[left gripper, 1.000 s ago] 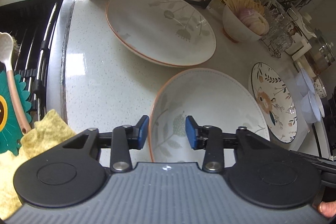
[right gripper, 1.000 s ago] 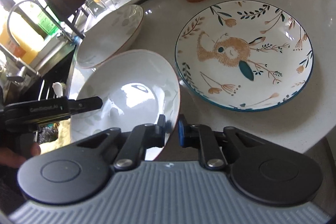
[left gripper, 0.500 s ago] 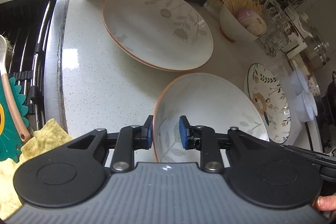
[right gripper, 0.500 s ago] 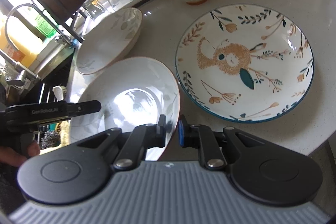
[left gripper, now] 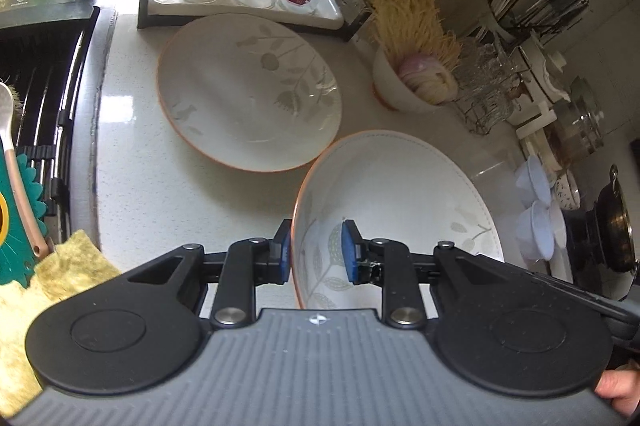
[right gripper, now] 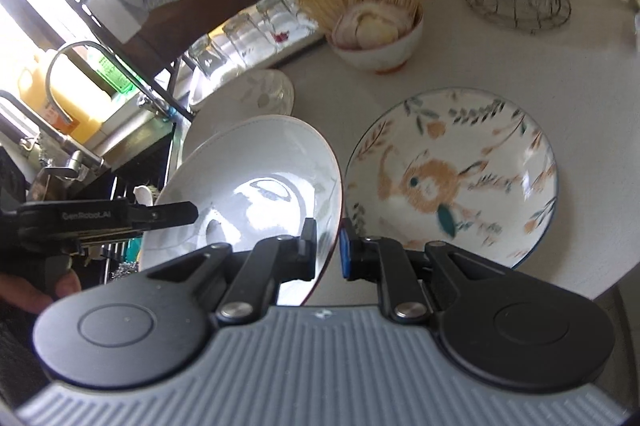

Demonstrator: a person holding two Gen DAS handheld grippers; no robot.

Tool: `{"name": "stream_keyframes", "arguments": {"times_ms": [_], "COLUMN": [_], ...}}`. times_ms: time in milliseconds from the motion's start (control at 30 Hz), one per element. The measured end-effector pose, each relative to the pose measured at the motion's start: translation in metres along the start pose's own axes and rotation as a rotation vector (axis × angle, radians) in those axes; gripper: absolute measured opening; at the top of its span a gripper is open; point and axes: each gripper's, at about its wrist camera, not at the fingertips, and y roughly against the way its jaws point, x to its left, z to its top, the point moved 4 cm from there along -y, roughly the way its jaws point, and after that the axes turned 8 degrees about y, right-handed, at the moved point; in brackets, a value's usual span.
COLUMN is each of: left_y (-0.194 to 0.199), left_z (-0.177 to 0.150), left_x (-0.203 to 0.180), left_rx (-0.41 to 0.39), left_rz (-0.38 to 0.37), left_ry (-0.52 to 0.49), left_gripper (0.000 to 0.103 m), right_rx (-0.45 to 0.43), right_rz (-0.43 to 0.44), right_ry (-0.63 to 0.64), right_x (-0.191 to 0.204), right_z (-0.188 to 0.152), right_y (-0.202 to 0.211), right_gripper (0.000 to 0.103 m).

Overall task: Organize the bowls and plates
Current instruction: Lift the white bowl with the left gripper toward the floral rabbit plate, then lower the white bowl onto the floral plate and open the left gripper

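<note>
Held plate [left gripper: 394, 202]: rim clamped by left gripper [left gripper: 315, 251] and right gripper [right gripper: 328, 251].
Matching leaf plate [left gripper: 248, 90] lies up-left in left view; left gripper nearer.

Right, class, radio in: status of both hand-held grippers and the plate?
Left hand-held gripper and right hand-held gripper both shut on leaf-pattern plate, tilted. Second leaf plate ahead, rabbit plate alongside.

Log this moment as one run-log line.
left gripper: shut on leaf bowl rim | right gripper: shut on opposite rim | bowl: lifted, tilted | leaf plate, rabbit plate: on counter
</note>
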Motion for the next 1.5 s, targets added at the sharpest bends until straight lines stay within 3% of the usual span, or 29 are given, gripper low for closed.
{"name": "stream_keyframes", "arguments": {"times_ms": [267,633,967,1200,1500], "left_y": [-0.010,-0.048,-0.089,-0.108,-0.122], "left_z": [-0.003,-0.005,-0.019,-0.028,-0.034], "left_x": [-0.049,-0.092,-0.114,-0.120,-0.122], "left_rx": [-0.029,-0.039,-0.002,0.018,0.051], "left_rz": [0.012,0.033,0.073,0.092,0.122], "left_ry": [0.021,0.011,-0.025,-0.041,-0.045], "left_gripper": [0.029,0.029,0.029,0.029,0.029], "right_rx": [-0.024,-0.033,-0.029,-0.091,-0.069], "right_rz": [0.047,-0.025,-0.043,-0.094,-0.120], "right_ry": [0.026,0.079,0.040,0.110,0.160], "right_x": [-0.044,-0.088,-0.130,-0.139,-0.145], "right_z": [0.028,0.038,0.019,0.024,0.017], "right_y": [0.015,0.011,-0.001,-0.005,-0.018], "right_gripper": [0.014,0.014,0.015,0.016,0.017]}}
